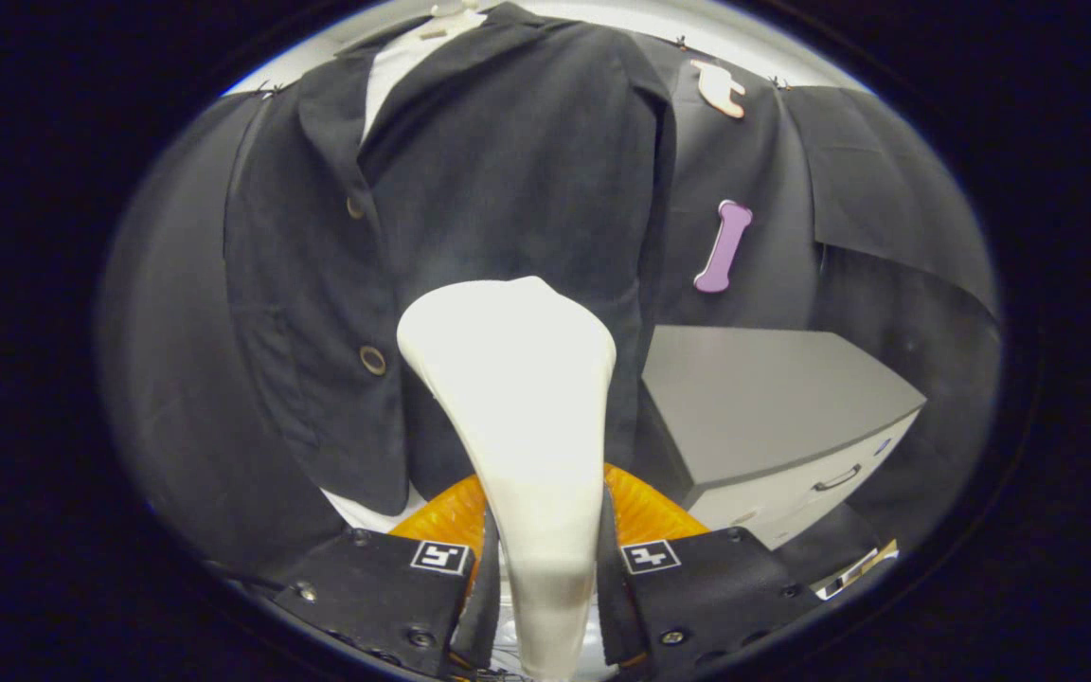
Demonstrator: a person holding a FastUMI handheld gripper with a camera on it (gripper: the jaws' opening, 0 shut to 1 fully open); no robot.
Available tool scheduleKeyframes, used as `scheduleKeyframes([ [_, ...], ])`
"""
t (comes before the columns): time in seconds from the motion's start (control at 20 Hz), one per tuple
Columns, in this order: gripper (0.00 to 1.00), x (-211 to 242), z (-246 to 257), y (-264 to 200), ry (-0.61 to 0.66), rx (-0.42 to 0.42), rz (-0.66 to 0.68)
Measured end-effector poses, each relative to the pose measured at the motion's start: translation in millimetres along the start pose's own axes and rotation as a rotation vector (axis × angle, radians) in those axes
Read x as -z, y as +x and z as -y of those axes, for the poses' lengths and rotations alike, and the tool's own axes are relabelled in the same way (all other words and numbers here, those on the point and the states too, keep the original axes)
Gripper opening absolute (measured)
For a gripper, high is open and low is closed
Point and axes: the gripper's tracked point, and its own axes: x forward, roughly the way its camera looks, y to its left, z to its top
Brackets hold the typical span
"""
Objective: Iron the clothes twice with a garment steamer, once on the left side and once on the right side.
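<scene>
A white garment steamer (522, 398) stands upright between my fingers, and my gripper (544, 568) is shut on its narrow handle. Its wide head rises just ahead of the fingers, in front of the lower right half of a black jacket (508, 189). The jacket hangs on the booth wall, open at the collar over a white shirt (399, 62), with round buttons down its left half. I cannot tell whether the steamer head touches the cloth.
A grey cabinet (773, 398) with a white drawer front and handle stands low beside the jacket's right edge. An orange ribbed object (645, 511) lies below the steamer, just beyond the fingers. Black cloth covers the wall behind.
</scene>
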Motion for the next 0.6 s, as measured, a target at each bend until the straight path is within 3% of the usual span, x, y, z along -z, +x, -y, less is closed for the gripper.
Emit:
scheduleKeyframes([
  [0.3, 0.45, -91, -15, -56, 0.040, -0.034, 0.133],
  [0.6, 0.45, -166, -59, -83, 0.060, -0.060, 0.225],
])
